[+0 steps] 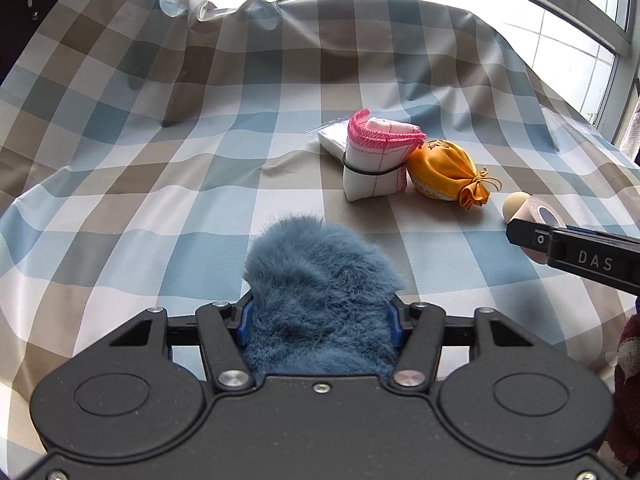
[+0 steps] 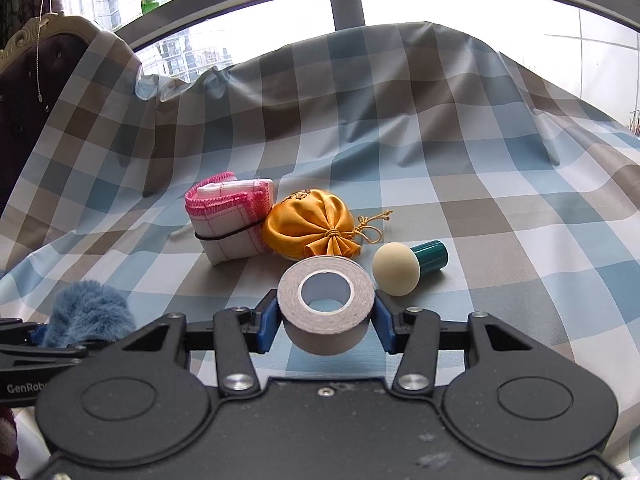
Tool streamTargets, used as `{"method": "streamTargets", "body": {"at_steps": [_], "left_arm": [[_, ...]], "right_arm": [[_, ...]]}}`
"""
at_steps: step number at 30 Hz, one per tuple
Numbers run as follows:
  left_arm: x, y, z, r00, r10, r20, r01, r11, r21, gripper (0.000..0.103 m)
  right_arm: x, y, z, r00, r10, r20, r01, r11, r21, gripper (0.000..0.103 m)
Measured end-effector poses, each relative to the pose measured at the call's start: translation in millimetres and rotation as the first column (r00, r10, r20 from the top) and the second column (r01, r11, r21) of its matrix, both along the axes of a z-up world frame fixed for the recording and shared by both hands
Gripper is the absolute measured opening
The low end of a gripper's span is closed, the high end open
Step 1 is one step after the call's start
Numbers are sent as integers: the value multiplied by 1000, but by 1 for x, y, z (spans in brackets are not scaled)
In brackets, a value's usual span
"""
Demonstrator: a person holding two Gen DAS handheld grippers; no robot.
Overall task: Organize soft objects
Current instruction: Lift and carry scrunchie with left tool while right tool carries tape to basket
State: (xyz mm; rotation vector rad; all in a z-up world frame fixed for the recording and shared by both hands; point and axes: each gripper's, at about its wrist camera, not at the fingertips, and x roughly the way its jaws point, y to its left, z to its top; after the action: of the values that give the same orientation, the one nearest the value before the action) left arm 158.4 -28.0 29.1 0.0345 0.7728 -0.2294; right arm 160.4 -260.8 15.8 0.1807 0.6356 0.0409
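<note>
Left gripper (image 1: 320, 316) has its jaws clamped on a fluffy blue pom (image 1: 320, 284), right gripper (image 2: 326, 312) squeezes a tape roll (image 2: 326, 300), both near. Farther back on the checked cloth (image 2: 480, 200): banded towel (image 2: 230, 220), orange pouch (image 2: 312, 224), mushroom-shaped stopper (image 2: 396, 274).

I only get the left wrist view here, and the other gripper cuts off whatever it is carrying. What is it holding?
Observer: The right gripper is shut on a roll of tape, its hole facing the camera.
Operator: That cream ball beside it, is it loose?
Observer: No, the cream ball caps a short teal cylinder.
Operator: Does the tape touch the orange pouch?
Observer: The orange pouch lies farther back on the checked cloth.
</note>
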Motion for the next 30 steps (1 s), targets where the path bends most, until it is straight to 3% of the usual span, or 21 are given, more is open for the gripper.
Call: {"method": "streamTargets", "body": {"at_steps": [11, 22, 30], "left_arm": [[-57, -1, 25, 1000, -22, 17, 23, 1000, -19, 55], [-105, -3, 23, 999, -11, -52, 10, 1000, -19, 56], [-125, 4, 6, 989, 19, -147, -25, 999, -33, 56]], "right_arm": [[-84, -3, 17, 996, -51, 70, 46, 996, 71, 48], [-161, 13, 21, 993, -51, -110, 58, 996, 66, 48], [-190, 24, 36, 990, -15, -141, 20, 999, 34, 48]]}}
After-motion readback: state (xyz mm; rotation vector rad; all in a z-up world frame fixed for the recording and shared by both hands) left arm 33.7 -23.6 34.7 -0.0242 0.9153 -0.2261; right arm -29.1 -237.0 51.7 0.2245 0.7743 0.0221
